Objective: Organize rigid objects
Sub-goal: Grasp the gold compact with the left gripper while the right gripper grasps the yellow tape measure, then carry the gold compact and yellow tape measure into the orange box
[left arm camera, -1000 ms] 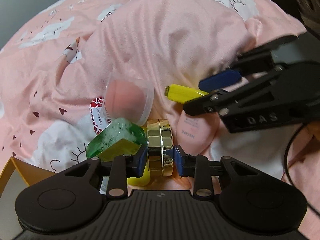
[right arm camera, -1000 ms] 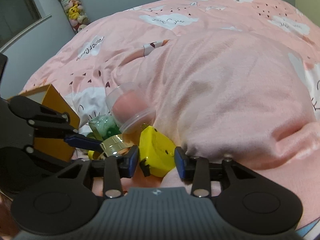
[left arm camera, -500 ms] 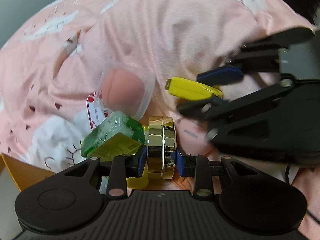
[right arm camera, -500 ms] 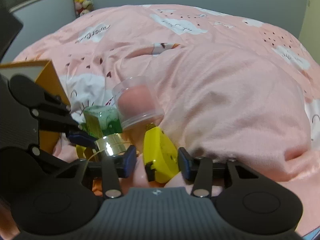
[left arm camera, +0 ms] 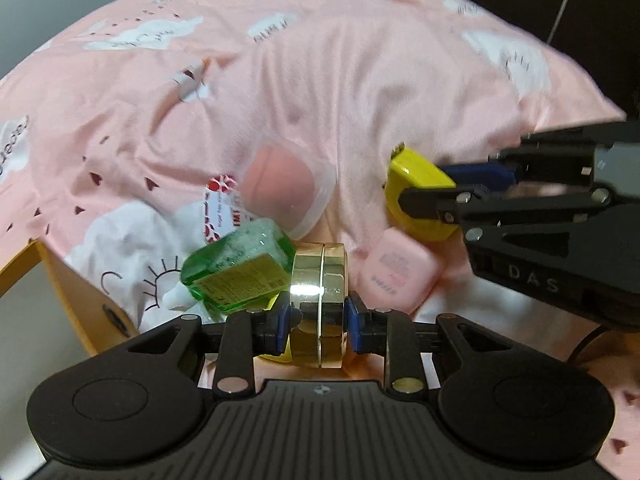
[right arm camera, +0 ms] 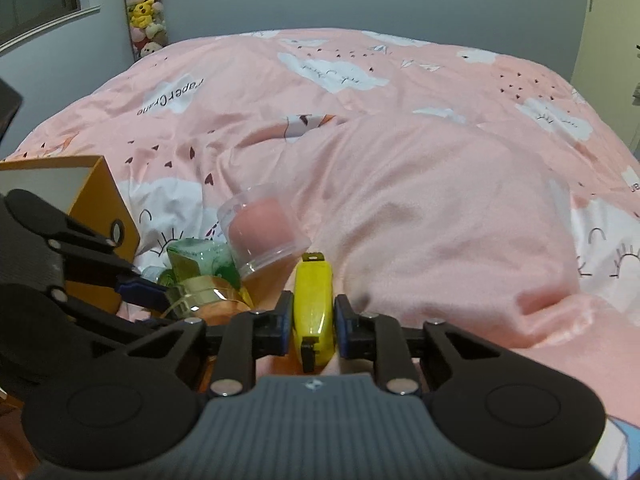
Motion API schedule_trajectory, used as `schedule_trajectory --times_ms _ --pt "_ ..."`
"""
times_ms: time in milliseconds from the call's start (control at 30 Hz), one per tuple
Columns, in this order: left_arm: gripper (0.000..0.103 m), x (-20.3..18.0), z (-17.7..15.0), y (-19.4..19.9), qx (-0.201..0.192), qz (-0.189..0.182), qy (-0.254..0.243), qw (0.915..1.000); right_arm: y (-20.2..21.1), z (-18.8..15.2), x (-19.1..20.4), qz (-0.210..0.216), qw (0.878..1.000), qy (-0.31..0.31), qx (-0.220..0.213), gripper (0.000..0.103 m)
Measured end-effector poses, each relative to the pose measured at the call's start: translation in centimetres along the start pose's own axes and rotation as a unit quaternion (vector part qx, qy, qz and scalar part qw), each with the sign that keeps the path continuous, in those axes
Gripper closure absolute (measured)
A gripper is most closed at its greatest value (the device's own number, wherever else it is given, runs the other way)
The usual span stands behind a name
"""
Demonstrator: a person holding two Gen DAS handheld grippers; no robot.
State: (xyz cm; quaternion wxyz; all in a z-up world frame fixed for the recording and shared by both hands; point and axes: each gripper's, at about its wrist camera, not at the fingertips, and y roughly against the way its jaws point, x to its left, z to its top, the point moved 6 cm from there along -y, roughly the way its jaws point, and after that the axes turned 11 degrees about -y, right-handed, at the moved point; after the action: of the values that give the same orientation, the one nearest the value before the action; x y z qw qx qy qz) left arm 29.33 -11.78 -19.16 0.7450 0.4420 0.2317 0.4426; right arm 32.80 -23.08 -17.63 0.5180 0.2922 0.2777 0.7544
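Left gripper (left arm camera: pixel 319 316): blue pads are pressing both flat faces of the gold tin (left arm camera: pixel 319 304), which is standing on edge between them; tongs clamped on it. In the right wrist view the same gripper (right arm camera: pixel 160 300) is showing at the left edge, the tin (right arm camera: pixel 204 294) caught at its tips.

Right gripper (right arm camera: pixel 310 318): pads are closing on the two sides of the yellow tape (right arm camera: pixel 313 304), which is pointing away from the camera with its metal tab at the far end; tongs clamped on it. In the left wrist view this gripper (left arm camera: pixel 432 188) is reaching in from the right, the tape (left arm camera: pixel 420 196) sitting at its tips.

Green bottle (left arm camera: pixel 236 266): is lying tilted on its side, white cap toward the lower left, its body touching the tin's left face.

Clear cup (left arm camera: pixel 286 190): is lying on its side just behind the bottle, a pink insert showing through the wall; somewhat blurred in the left view. In the right view the cup (right arm camera: pixel 262 232) is resting beside the tape's far end.

Pink case (left arm camera: pixel 394 274): is lying on the bedding just right of the tin, below the tape.

Round label (left arm camera: pixel 218 210): red-and-white, is peeking out from under the cup; print too blurred to read.

Orange box (right arm camera: pixel 96 216): is standing open at the left, near the bottle.

Pink duvet (right arm camera: pixel 420 180): cloud-printed, is lying rumpled under all items.
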Motion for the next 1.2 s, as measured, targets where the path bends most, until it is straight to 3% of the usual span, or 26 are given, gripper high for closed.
schedule_trajectory --times_ms 300,600,767,967,1067,1200 --pt "0.072 0.4 -0.2 7.0 -0.093 -0.013 0.069 0.9932 4.2 0.8 1.9 0.010 0.999 0.003 -0.038 0.083" --pt "0.071 3.1 -2.0 13.2 -0.161 0.011 0.121 0.9793 7.5 1.8 5.7 0.046 0.997 0.012 -0.068 0.083" --pt "0.072 5.6 -4.2 15.6 -0.184 0.032 0.163 0.9687 8.5 2.4 8.9 0.090 0.993 0.017 -0.071 0.083" --pt "0.072 9.7 -7.8 17.8 -0.191 0.061 0.224 0.9537 8.0 2.7 13.5 0.170 0.985 0.012 -0.036 0.083" --pt "0.072 11.4 -9.8 17.2 -0.169 0.071 0.253 0.9502 6.7 2.8 15.9 0.202 0.979 0.010 -0.004 0.083" --pt "0.072 13.4 -12.3 14.9 -0.135 0.065 0.293 0.9442 4.2 1.8 19.1 0.210 0.976 0.047 0.038 0.083"
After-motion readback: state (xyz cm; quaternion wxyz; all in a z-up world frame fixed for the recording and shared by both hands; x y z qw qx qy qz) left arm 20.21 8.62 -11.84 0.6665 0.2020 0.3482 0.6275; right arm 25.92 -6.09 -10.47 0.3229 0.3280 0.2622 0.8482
